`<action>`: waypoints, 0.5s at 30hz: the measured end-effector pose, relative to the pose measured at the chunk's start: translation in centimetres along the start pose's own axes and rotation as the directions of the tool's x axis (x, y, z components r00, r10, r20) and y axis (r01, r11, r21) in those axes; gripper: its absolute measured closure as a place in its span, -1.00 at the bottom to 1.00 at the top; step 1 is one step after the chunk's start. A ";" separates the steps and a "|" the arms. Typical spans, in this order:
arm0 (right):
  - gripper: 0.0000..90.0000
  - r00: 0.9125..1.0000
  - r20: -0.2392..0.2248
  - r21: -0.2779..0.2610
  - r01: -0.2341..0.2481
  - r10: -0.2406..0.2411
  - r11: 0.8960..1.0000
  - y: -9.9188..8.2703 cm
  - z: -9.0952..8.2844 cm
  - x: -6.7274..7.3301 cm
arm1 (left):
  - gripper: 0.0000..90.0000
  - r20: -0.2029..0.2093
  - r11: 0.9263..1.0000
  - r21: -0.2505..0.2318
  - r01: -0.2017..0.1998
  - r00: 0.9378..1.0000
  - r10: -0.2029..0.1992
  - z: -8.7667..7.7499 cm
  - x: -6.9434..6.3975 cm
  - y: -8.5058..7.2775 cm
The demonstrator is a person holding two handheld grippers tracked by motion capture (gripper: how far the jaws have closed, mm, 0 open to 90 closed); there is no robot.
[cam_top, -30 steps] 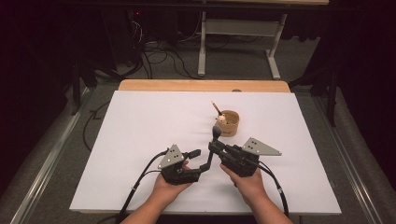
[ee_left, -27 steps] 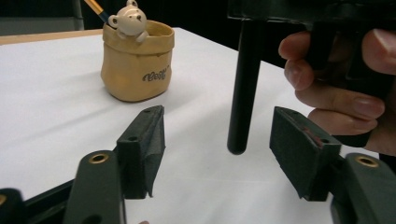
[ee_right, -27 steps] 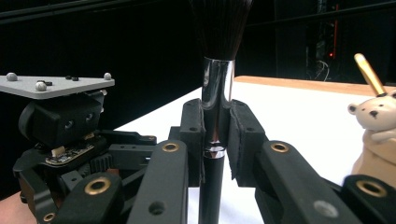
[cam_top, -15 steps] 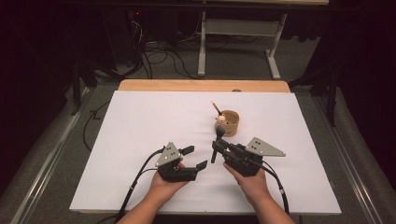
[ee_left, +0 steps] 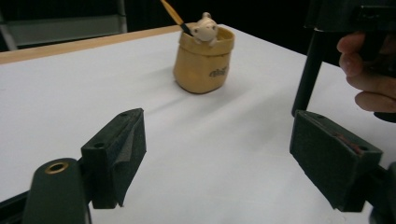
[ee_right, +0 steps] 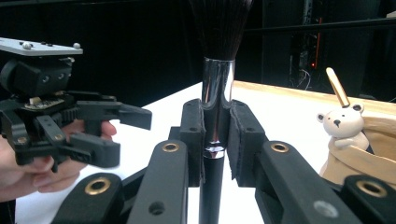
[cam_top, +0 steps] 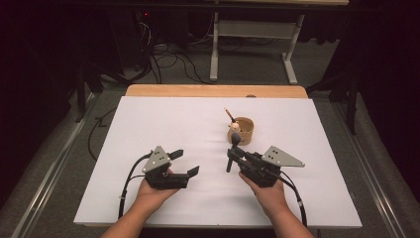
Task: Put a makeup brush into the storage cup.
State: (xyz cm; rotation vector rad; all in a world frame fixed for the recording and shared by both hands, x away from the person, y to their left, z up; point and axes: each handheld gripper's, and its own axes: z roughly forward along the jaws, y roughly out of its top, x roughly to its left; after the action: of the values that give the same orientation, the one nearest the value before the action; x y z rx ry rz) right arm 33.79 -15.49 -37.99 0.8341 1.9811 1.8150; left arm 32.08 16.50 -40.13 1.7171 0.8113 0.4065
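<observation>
One brush clamped in right gripper, left gripper just opening, empty, one holder

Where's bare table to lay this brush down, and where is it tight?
The white table is bare across its whole left half, beyond the left gripper, and along the right edge past the holder cup. It is tight between the cup and the right gripper, whose jaws clamp the brush upright.

Blk makeup brush upright, nr tan holder.
</observation>
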 end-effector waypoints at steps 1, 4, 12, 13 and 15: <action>0.79 1.000 0.001 0.001 0.001 -0.001 1.000 0.0 0.0 0.0 | -0.59 -0.008 1.000 -0.007 0.006 1.000 -0.006 -0.4 0.2 -0.2; 0.78 1.000 0.003 0.006 0.004 -0.004 1.000 0.0 0.0 -0.1 | -0.62 -0.030 1.000 -0.018 0.008 1.000 -0.008 -0.8 0.6 -0.6; 0.78 0.999 0.027 0.008 0.017 -0.017 1.000 0.0 -0.3 -0.5 | -0.67 -0.045 1.000 -0.015 -0.012 0.999 0.011 -1.0 0.7 -1.3; 0.78 0.999 0.028 0.005 0.017 -0.017 1.000 0.0 -0.3 -0.6 | -0.69 -0.048 1.000 -0.014 -0.011 0.999 0.011 -1.0 0.7 -1.3; 0.78 0.999 0.039 0.002 0.019 -0.019 1.000 0.1 -0.5 -0.8 | -0.74 -0.050 1.000 -0.010 -0.010 0.999 0.009 -1.0 0.8 -1.4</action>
State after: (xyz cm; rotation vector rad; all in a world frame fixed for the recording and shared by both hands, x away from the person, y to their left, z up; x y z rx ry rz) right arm 34.14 -16.39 -37.99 0.8415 1.9602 1.7733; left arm 31.59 17.91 -41.28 1.7075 0.8361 0.4610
